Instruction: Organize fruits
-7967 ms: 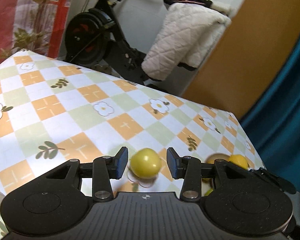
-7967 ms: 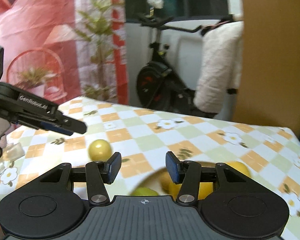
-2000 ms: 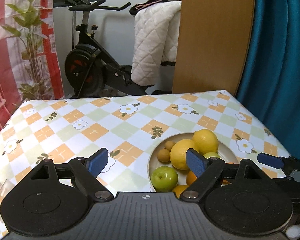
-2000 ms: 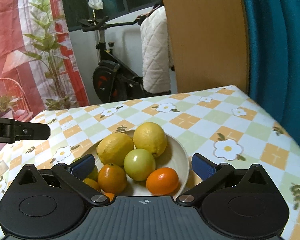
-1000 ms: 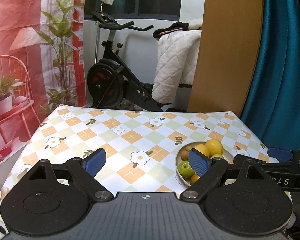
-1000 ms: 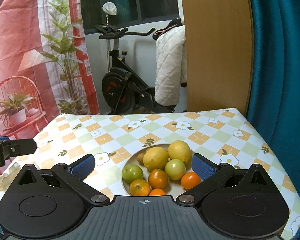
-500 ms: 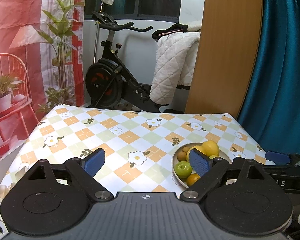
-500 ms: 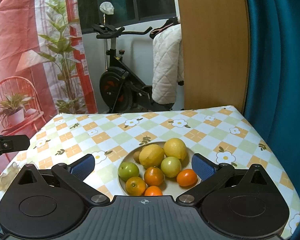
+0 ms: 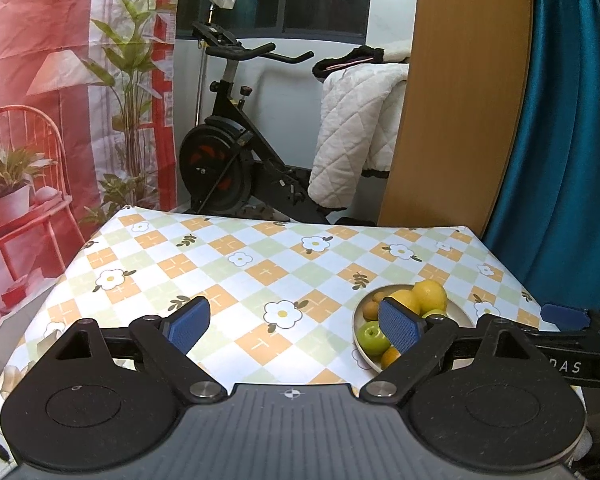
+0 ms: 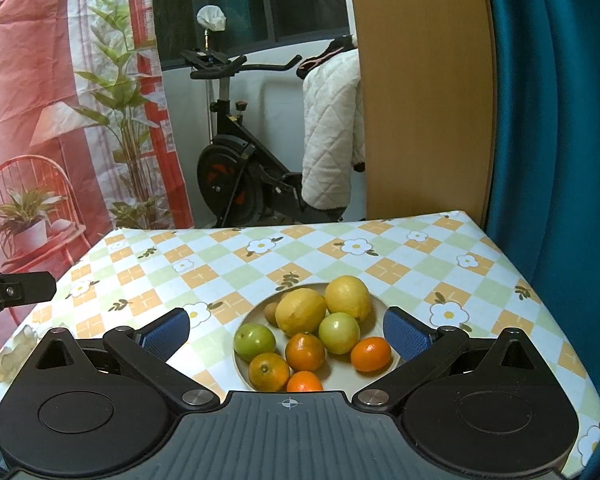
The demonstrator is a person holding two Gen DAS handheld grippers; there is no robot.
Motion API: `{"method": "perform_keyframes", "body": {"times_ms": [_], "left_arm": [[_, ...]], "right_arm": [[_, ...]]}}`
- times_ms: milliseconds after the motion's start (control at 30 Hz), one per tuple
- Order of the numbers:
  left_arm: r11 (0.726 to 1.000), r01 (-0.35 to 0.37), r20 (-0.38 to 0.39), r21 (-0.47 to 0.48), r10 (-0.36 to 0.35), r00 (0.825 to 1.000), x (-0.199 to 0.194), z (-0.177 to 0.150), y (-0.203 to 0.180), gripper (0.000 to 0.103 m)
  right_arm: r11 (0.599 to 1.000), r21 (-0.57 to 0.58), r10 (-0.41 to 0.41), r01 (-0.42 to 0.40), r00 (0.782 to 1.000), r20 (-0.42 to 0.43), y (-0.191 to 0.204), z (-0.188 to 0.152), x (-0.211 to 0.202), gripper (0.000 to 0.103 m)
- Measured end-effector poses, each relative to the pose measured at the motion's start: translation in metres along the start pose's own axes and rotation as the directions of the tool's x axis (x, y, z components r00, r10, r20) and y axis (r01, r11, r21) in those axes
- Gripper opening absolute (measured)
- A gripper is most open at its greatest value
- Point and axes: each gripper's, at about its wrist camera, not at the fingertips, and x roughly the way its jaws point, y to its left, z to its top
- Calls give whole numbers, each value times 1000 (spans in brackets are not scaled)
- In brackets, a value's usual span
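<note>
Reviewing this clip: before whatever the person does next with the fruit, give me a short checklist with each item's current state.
1. Left tongs empty and open: ok, nothing between the blue pads.
2. Right tongs empty and open: ok, the fruit seen between the pads lies beyond them in the bowl.
3. All visible fruit inside the bowl: ok, lemons, green apples and oranges sit within the rim.
4. No stray fruit on the tablecloth: ok in the part in view; the near edge is hidden behind the tongs.
5. Small brown fruit at the bowl's back: cannot tell what it is.
</note>
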Motion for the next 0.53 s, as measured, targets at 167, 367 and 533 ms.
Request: {"method": "perform_keyframes", "body": {"times_ms": [167,367,533], "left_arm": [[1000,0,2,-8,0,1000,0,0,1,93],[1000,0,2,-15,0,1000,1,-1,0,93],[1000,2,-1,-17,-2,1000,3,-1,0,94]], "right_arm": [[1000,-4,-1,1,1000,0,0,-2,0,102],[1000,-2,-2,2,1000,0,0,-2,0,102],[1000,-2,-1,1,1000,0,0,-2,0,102]]}}
